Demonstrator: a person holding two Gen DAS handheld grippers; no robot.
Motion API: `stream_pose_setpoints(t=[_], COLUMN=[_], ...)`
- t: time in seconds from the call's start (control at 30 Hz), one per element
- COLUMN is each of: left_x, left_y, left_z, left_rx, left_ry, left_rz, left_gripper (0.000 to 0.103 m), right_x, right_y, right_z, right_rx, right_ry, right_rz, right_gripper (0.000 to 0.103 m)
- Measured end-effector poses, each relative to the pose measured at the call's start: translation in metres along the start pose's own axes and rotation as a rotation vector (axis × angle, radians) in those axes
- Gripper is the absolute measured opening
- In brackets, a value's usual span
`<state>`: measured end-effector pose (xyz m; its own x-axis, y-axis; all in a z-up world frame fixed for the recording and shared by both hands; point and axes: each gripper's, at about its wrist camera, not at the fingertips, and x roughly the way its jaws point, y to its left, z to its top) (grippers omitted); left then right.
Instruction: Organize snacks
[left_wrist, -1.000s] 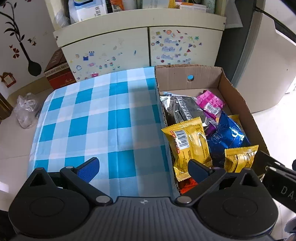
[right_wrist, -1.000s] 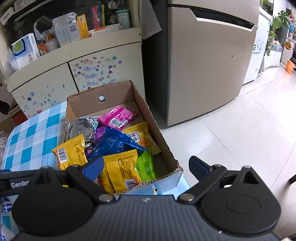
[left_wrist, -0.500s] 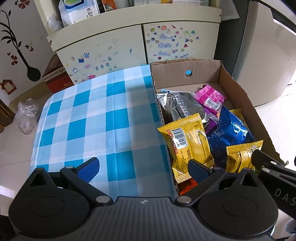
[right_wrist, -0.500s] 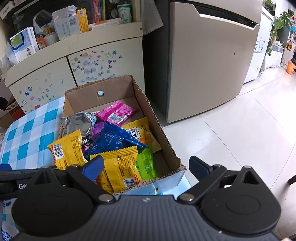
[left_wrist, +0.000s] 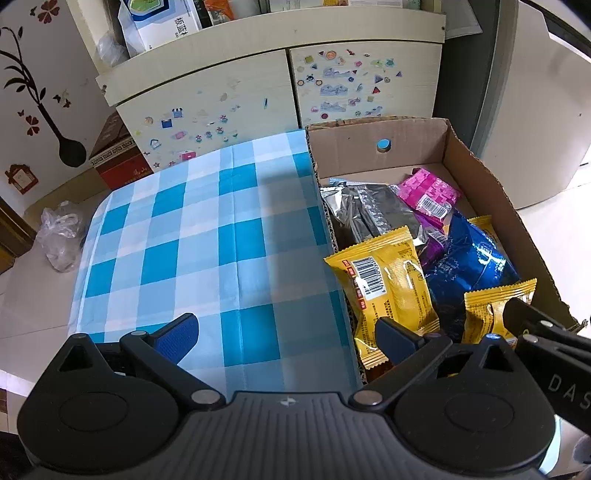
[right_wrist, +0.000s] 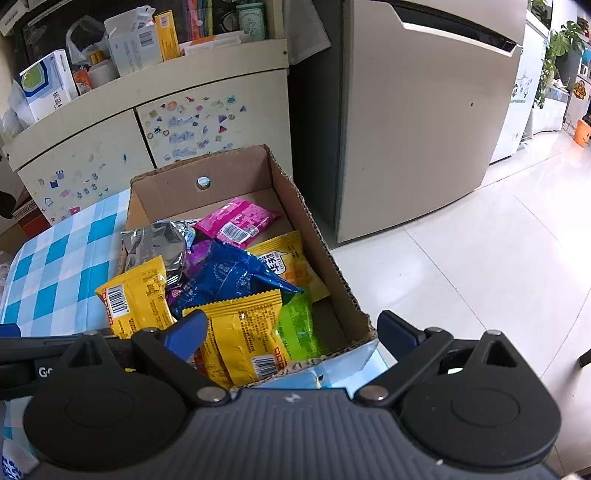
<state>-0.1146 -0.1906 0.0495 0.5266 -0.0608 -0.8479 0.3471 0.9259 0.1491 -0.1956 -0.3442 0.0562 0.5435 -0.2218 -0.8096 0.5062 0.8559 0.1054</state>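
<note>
A cardboard box (left_wrist: 480, 173) (right_wrist: 314, 225) stands at the right edge of a blue-checked tablecloth (left_wrist: 192, 236) (right_wrist: 59, 266). Inside lie several snack packets: a yellow packet with a barcode (left_wrist: 391, 280) (right_wrist: 133, 299), a second yellow packet (left_wrist: 491, 306) (right_wrist: 243, 332), a blue bag (left_wrist: 469, 258) (right_wrist: 229, 277), a pink packet (left_wrist: 428, 192) (right_wrist: 236, 221), a silver bag (left_wrist: 365, 210) (right_wrist: 155, 243) and a green packet (right_wrist: 299, 325). My left gripper (left_wrist: 286, 334) is open and holds nothing, straddling the box's left wall near the front. My right gripper (right_wrist: 291, 328) is open and holds nothing, above the box's near right corner.
A cream cabinet (left_wrist: 258, 92) (right_wrist: 155, 122) with stickers stands behind the table, boxes stacked on top. A fridge (right_wrist: 424, 122) stands to the right over a white tile floor (right_wrist: 480, 266). A clear plastic bag (left_wrist: 61, 236) and a red-brown carton (left_wrist: 118, 158) sit on the floor at left.
Both grippers have drawn back and up a little, so the box and table sit slightly farther in view. Both stay open and the packets have not moved.
</note>
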Motion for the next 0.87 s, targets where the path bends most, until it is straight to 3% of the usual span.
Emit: stream_pose_setpoints(t=[0.5, 0.87], left_x=[0.002, -0.004], left_y=[0.015, 0.057], left_z=[-0.005, -0.019], left_rx=[-0.032, -0.079], left_ry=[0.018, 0.012], left_rz=[-0.009, -0.012], left_gripper=[0.103, 0.103], right_x=[0.001, -0.007], right_y=[0.013, 0.051], right_z=[-0.002, -0.008], right_rx=[-0.038, -0.172], right_ry=[-0.010, -0.044], right_rz=[0.009, 0.049], right_gripper=[0.098, 0.098])
